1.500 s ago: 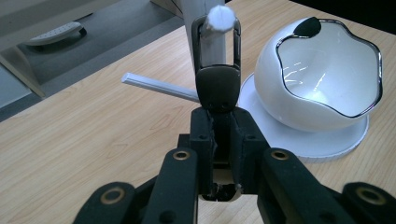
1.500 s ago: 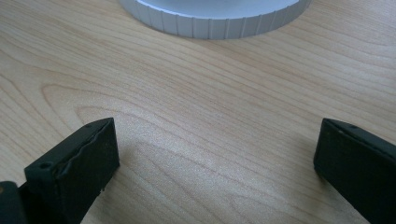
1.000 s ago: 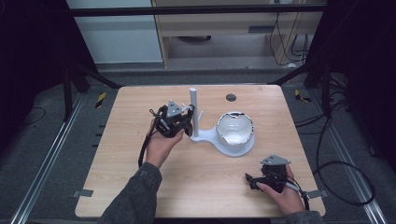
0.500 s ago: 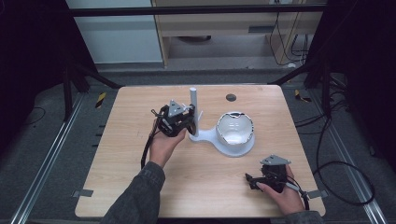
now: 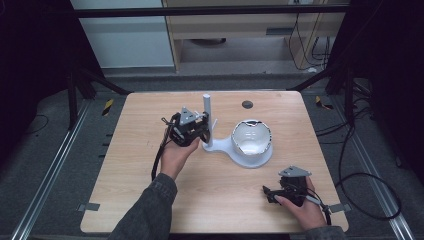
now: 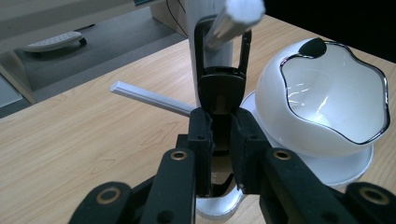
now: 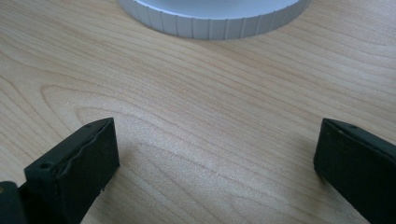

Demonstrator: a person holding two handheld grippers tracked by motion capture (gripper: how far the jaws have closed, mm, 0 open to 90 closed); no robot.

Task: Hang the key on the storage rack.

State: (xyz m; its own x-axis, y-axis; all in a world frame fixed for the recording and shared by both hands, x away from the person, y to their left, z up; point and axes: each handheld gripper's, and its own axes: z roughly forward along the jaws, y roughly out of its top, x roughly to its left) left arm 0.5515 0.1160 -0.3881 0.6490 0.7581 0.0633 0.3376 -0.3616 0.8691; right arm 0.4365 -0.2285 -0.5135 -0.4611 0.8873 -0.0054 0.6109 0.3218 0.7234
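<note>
A white stand [image 5: 207, 112] with an upright post and thin side pegs rises from a round base near the table's middle. In the left gripper view a black clip with a loop [image 6: 221, 88] hangs around one white peg [image 6: 233, 18]. My left gripper [image 6: 222, 144] is shut on the clip's body, right beside the post [image 5: 200, 131]. A glossy white bowl with a wavy dark rim [image 5: 252, 140] sits on the stand's base. My right gripper [image 5: 270, 194] rests near the table's front right, open, with bare wood between its fingers [image 7: 217, 154].
A second thin white peg [image 6: 149, 97] sticks out sideways from the post. The stand's ribbed base edge [image 7: 210, 18] lies just ahead of the right gripper. A small dark disc [image 5: 247, 104] is set in the table's far side. Cables trail on the floor at the right.
</note>
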